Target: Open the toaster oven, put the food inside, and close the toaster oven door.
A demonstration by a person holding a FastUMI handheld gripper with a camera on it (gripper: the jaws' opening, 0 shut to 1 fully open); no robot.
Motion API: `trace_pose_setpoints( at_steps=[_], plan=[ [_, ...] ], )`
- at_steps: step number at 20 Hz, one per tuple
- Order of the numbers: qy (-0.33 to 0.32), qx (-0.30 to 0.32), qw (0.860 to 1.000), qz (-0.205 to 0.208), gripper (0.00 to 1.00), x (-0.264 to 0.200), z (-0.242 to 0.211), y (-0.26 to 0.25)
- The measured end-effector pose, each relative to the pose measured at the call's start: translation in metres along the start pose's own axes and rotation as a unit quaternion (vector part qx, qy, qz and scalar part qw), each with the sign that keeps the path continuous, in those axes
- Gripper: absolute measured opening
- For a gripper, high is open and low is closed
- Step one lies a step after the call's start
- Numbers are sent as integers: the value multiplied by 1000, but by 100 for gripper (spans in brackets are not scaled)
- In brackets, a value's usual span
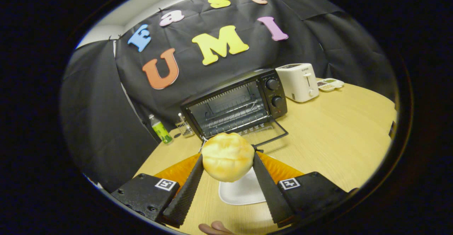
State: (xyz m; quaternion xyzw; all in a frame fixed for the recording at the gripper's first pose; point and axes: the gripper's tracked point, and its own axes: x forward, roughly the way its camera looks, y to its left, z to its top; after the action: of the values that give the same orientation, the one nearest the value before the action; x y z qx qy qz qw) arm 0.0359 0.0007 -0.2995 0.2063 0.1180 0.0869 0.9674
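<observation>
The hand-held gripper (pixel 228 157) is clamped on a round, pale golden bun (pixel 227 156), one finger pressing on each side of it, so the bun hangs between the fingertips above the wooden bench (pixel 336 136). Under the bun, and partly hidden by it and the fingers, a white plate (pixel 240 192) lies flat on the bench. Beyond the bun stands the black toaster oven (pixel 235 104), its glass door (pixel 263 132) swung down and lying open just in front of the chamber, with the wire rack visible inside. Two knobs sit on the oven's right panel. Just beside the oven on its right stands a white toaster (pixel 299 82), and past that a small white dish (pixel 330 84) holding what may be seeds or grains, though it is too small to tell. To the oven's left, a green-labelled bottle (pixel 161 130) stands near the bench edge, with a clear glass container (pixel 184 127) between it and the oven. A fingertip (pixel 214 228) of a person shows below the gripper's fingers.
</observation>
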Motion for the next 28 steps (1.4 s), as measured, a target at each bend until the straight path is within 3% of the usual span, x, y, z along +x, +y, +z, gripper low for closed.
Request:
trace_pose_setpoints(
  at_steps=[4,7,13,17,21,24,28],
  plan=[
    [-69,14,997,22,90,14,38,8],
    [-91,23,994,62,91,36,55,22],
    [-78,77,988,109,90,97,64,32],
    [-26,87,991,94,91,148,53,16],
    [16,149,985,88,91,190,54,7],
    [5,158,985,61,91,221,67,-11],
    [0,160,986,55,90,247,72,-17]
  ],
)
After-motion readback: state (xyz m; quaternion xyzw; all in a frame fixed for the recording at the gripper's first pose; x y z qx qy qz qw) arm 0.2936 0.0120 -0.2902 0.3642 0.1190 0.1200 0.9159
